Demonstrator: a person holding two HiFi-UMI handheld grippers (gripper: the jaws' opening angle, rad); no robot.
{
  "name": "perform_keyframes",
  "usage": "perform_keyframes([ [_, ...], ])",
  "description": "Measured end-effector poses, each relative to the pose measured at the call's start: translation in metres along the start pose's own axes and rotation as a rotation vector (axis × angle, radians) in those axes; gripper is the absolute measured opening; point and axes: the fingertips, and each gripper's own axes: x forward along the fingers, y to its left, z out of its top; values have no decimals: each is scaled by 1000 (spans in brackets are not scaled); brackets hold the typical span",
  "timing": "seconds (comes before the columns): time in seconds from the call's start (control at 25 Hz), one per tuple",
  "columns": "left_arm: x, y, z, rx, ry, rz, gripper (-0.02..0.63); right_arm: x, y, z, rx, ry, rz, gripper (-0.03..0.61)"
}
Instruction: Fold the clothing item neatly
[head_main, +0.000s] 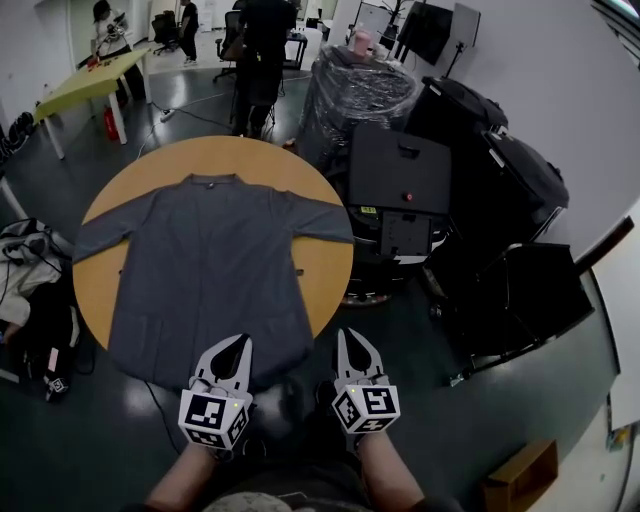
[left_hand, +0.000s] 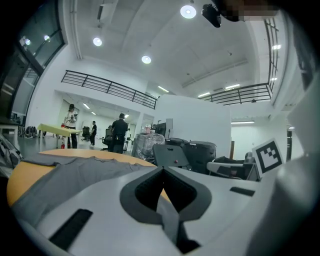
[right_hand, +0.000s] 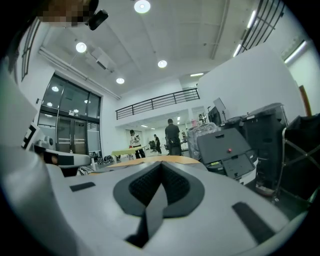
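- Facing a grey long-sleeved garment (head_main: 205, 270) spread flat and front up on the round table (head_main: 328, 268), with the collar toward the far edge, the hem draped over the near edge and the cuffs reaching the left and right edges
- Holding the left gripper (head_main: 240, 345) with jaws pressed together on nothing, just above the hem at the near edge
- Holding the right gripper (head_main: 347, 338) likewise closed and empty, just off the near-right edge, over the floor and clear of the cloth
- Judging from the flat, unfolded cloth: no fold made yet, and the step in hand probably an approach to a first grasp
- Open both pairs of jaws before reaching the fabric, since nothing can be pinched with them together
- Choose two points along one side, for example shoulder and hem corner, to keep the fold line straight down the body
- Take both layers at the side seam, not a single ply
- Lift low, carry across level and lay down without dragging, to avoid rucking the cloth beneath
- Mind the overhanging hem, which looks likely to slide off the near edge under a pull; draw toward the table's centre rather than outward
- Bring each sleeve in across the chest first, then smooth before any lengthwise fold
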Motion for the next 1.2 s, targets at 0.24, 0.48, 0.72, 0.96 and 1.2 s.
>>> perform_keyframes([
  [0.24, 75, -7, 5, -2, 9, 81, 8, 57, -80, 12, 20, 18, 19, -11],
  [0.48, 149, -30, 18, 11, 4, 140, 8, 101, -157, 25, 30, 36, 42, -11],
  [0.72, 211, -54, 16, 7, 26, 168, 8, 136, -216, 28, 43, 60, 67, -11],
  [0.96, 261, -69, 0, -26, 58, 179, 8, 168, -256, 26, 13, 63, 95, -11],
  [1.2, 305, -65, -14, -23, 78, 218, 8, 198, -288, 2, -30, 111, 98, -11],
])
